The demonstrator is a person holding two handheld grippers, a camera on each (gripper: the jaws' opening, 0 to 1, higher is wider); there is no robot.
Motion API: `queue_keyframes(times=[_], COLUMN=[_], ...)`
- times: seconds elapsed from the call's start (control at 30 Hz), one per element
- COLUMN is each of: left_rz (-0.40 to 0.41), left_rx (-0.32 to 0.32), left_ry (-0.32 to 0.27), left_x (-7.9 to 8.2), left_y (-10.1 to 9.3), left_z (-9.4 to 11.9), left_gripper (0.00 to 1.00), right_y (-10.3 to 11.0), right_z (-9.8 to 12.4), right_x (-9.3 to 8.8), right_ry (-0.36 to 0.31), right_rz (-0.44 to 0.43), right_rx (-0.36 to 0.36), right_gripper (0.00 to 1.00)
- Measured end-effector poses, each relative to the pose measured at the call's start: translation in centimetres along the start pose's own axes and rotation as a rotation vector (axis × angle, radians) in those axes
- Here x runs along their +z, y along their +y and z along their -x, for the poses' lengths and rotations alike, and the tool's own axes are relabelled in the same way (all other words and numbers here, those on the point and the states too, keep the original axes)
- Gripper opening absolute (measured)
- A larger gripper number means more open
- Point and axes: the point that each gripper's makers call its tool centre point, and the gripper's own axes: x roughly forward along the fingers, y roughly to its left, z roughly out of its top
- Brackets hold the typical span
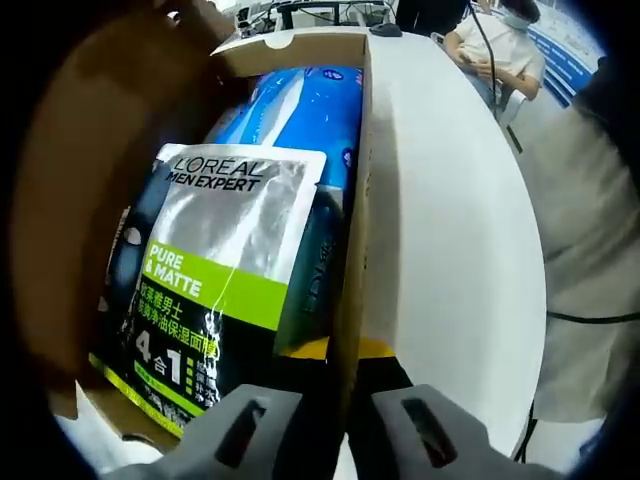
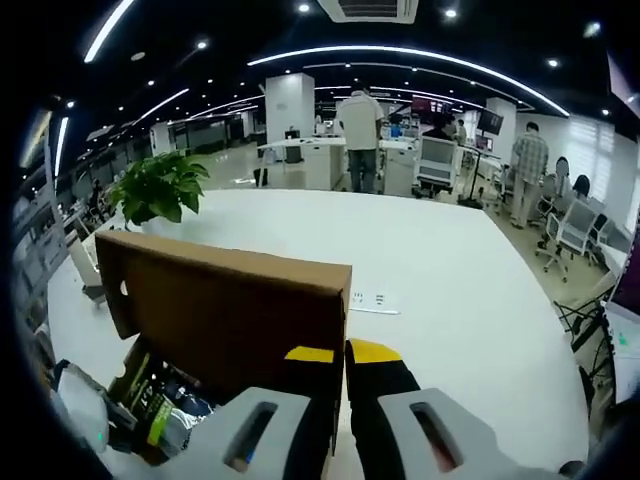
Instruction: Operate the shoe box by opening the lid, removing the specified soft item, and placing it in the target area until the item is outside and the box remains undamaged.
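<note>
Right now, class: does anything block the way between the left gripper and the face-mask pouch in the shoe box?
Yes: the box's side wall sits between the left gripper's jaws. The L'Oreal pouch lies uncovered inside, left of that wall, lid open.

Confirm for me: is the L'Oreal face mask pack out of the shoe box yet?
Not yet. The L'Oreal pack lies inside the open shoe box, on top of a blue package, with the cardboard walls around it.

One brown cardboard shoe box (image 1: pixel 352 190) is shown on one round white table (image 1: pixel 450 230), with one silver-and-green face-mask sachet (image 1: pixel 215 270), one blue plastic pack (image 1: pixel 300 110) and one green potted plant (image 2: pixel 160 188) counted.
</note>
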Motion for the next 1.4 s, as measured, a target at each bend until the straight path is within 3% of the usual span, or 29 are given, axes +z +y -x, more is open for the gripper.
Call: queue_keyframes(times=[0.23,0.7,0.93,1.17,1.2,1.27,1.4], left_rz=[-0.008,-0.011,-0.008,-0.005,-0.005,-0.004,-0.003], left_rx=[0.004,0.000,0.003,0.004,0.004,0.004,0.006], left_ry=[0.000,0.000,-0.001,-0.002,-0.002,-0.002,-0.002], left_x=[0.0,-0.1,-0.1,0.0,0.0,0.0,0.0], left_y=[0.0,0.0,0.0,0.0,0.0,0.0,0.0], left_z=[0.0,0.0,0.0,0.0,0.0,0.0,0.0], left_gripper=[0.01,0.01,0.01,0.01,0.01,0.01,0.01], right_y=[-0.3,-0.4,-0.6,-0.5,-0.5,-0.4,-0.4], right_z=[-0.8,-2.5,-3.4,-3.4,-3.5,-3.5,-3.5], right_x=[-0.2,-0.5,-0.6,-0.9,-0.9,-1.2,-2.1], right_ry=[0.017,0.065,0.130,0.112,0.113,0.119,0.143], right_rz=[-0.066,-0.015,-0.017,-0.032,-0.026,0.072,0.022], right_rx=[0.020,0.032,0.042,0.033,0.031,0.018,0.023], right_gripper=[0.00,0.00,0.00,0.00,0.00,0.00,0.00])
